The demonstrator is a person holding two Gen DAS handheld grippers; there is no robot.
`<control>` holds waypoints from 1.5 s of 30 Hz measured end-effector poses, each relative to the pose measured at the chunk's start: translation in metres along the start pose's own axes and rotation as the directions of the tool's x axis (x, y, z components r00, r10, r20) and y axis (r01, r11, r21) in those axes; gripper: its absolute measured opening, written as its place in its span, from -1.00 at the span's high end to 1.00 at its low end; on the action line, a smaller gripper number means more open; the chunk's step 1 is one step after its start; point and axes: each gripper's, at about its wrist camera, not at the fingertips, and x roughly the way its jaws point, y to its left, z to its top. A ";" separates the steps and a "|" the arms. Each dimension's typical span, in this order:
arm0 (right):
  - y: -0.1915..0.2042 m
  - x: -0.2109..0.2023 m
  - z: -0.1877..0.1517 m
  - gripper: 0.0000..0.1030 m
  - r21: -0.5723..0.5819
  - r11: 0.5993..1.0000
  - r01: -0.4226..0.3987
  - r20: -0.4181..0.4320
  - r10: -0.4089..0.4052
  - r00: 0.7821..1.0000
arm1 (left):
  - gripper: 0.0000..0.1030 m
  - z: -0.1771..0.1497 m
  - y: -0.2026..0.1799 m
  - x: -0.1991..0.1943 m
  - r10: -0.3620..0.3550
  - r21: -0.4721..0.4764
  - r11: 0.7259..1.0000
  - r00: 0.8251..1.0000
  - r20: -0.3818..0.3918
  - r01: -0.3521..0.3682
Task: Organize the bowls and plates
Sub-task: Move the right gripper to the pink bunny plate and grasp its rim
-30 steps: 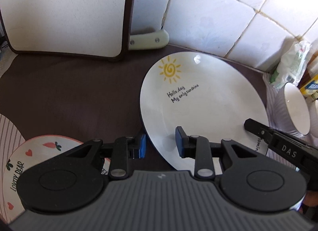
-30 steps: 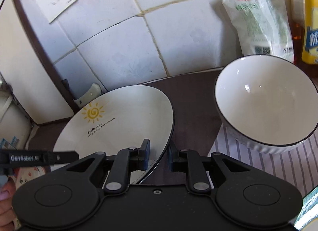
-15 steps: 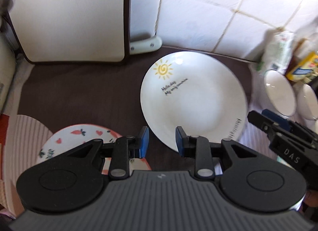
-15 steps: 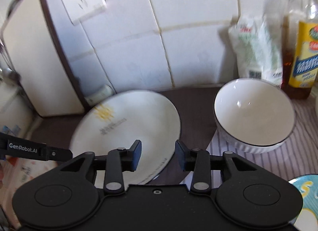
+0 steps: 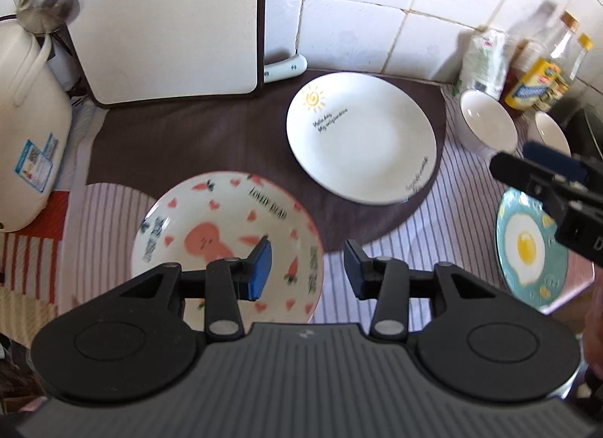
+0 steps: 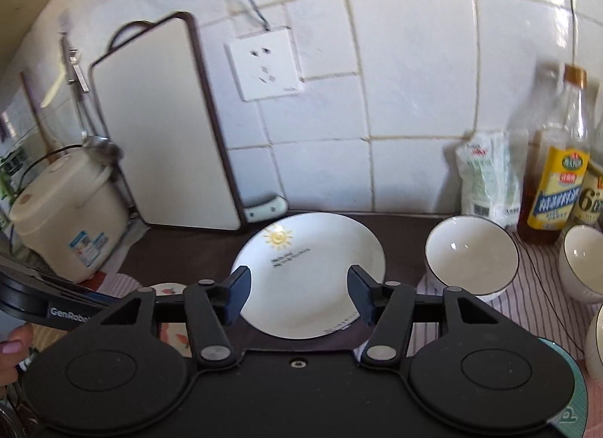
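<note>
Sun-print plate (image 5: 361, 140) lies flat on the dark round mat (image 5: 181, 144) at the far middle of the worktop (image 5: 444, 234), the carrot-print plate (image 5: 226, 245) near left, the fried-egg plate (image 5: 527, 249) near right, and a ribbed white bowl (image 6: 471, 255) far right. The left hand-held gripper (image 5: 307, 266) and right hand-held gripper (image 6: 299, 296) hang above, jaws opening, nothing between them. Glazed ceramic: likely stiff, fairly heavy, slick and chippable. Take a plate by its raised rim, one pad above and one below; a bowl by its wall.
</note>
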 end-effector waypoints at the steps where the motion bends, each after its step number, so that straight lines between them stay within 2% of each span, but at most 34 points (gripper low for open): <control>1: 0.006 -0.005 -0.001 -0.28 -0.012 1.000 -0.004 0.006 0.004 1.000 | 0.12 -0.005 0.002 -0.005 0.001 0.010 1.000 1.000 -0.001 -0.001; 4: 0.023 -0.020 -0.002 -0.33 -0.041 0.999 -0.023 0.005 0.023 1.000 | 0.06 -0.019 0.007 -0.021 0.003 0.034 0.999 1.000 -0.001 -0.003; 10: 0.045 -0.046 -0.014 -0.36 -0.008 0.996 -0.091 -0.017 0.090 0.996 | 0.04 -0.043 0.023 -0.036 0.017 0.026 1.000 1.000 0.006 -0.017; 15: 0.064 -0.056 -0.029 -0.36 -0.025 0.995 -0.098 -0.016 0.098 0.995 | 0.01 -0.060 0.041 -0.039 0.033 0.018 0.999 0.999 -0.007 -0.033; 20: 0.080 -0.062 -0.039 -0.36 -0.034 0.987 -0.158 0.006 0.158 0.987 | -0.01 -0.072 0.055 -0.031 0.049 0.005 0.999 0.998 -0.026 -0.049; 26: 0.092 -0.036 -0.057 -0.36 -0.071 0.985 -0.160 -0.045 0.157 0.987 | -0.09 -0.084 0.071 -0.009 0.056 -0.018 0.998 0.997 -0.058 -0.057; 29: 0.096 -0.017 -0.069 -0.36 -0.114 0.986 -0.119 -0.063 0.112 0.992 | -0.15 -0.088 0.079 0.005 0.055 -0.022 0.998 0.995 -0.082 -0.057; 31: 0.099 -0.006 -0.076 -0.36 -0.141 0.986 -0.090 -0.056 0.083 0.995 | -0.21 -0.090 0.085 0.014 0.056 -0.027 0.998 0.994 -0.091 -0.059; 34: 0.099 0.010 -0.086 -0.36 -0.150 0.984 -0.092 -0.043 0.086 0.995 | -0.31 -0.092 0.094 0.030 0.071 -0.030 0.997 0.993 -0.096 -0.074; 36: 0.097 0.022 -0.094 -0.36 -0.141 0.986 -0.085 -0.031 0.081 0.996 | -0.49 -0.094 0.100 0.040 0.090 -0.029 0.995 0.992 -0.093 -0.093; 45: 0.082 0.079 -0.124 -0.36 -0.006 0.994 -0.107 -0.047 0.107 0.993 | -0.70 -0.096 0.126 0.074 0.146 -0.042 0.988 0.987 -0.067 -0.149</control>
